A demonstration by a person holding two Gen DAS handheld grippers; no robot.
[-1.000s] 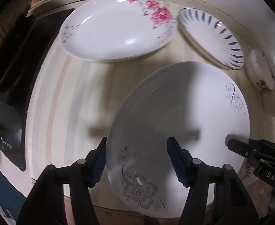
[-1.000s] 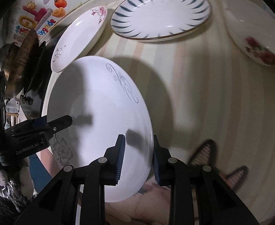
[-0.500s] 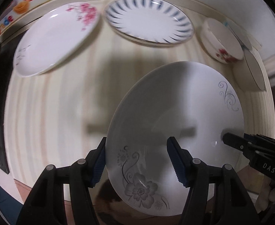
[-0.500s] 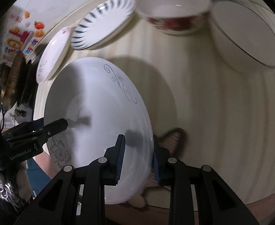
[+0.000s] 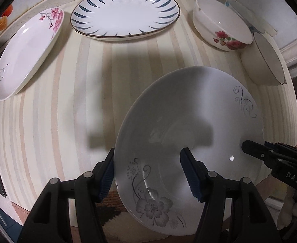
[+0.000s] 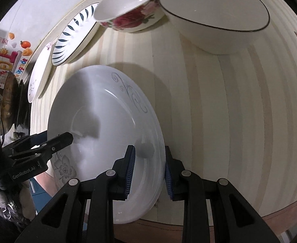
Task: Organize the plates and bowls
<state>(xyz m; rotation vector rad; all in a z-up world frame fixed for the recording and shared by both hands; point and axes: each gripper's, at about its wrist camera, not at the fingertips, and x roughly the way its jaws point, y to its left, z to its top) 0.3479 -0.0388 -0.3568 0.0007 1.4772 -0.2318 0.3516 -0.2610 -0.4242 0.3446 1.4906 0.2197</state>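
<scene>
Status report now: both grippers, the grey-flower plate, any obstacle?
Left gripper, right gripper both shut on grey-flower plate, held above the table. Nothing under it; rose bowl well beyond.

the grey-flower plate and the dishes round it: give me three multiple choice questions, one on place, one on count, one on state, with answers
1. Where does the blue-leaf plate lie?
A. at the far edge of the table, between the pink-blossom plate and the rose bowl
B. stacked on the grey-flower plate
C. inside the rose bowl

2. How many bowls are in view?
A. one
B. two
C. four

3. How is the grey-flower plate held?
A. lying free, untouched
B. by the left gripper alone
C. by both the left gripper and the right gripper, each with its jaws over the rim

Answers: 1 A, it sits between those two along the back. 2 B, the rose bowl and the dark-rimmed bowl. 3 C, each wrist view shows its jaws straddling the rim and the other gripper on the opposite side.
</scene>
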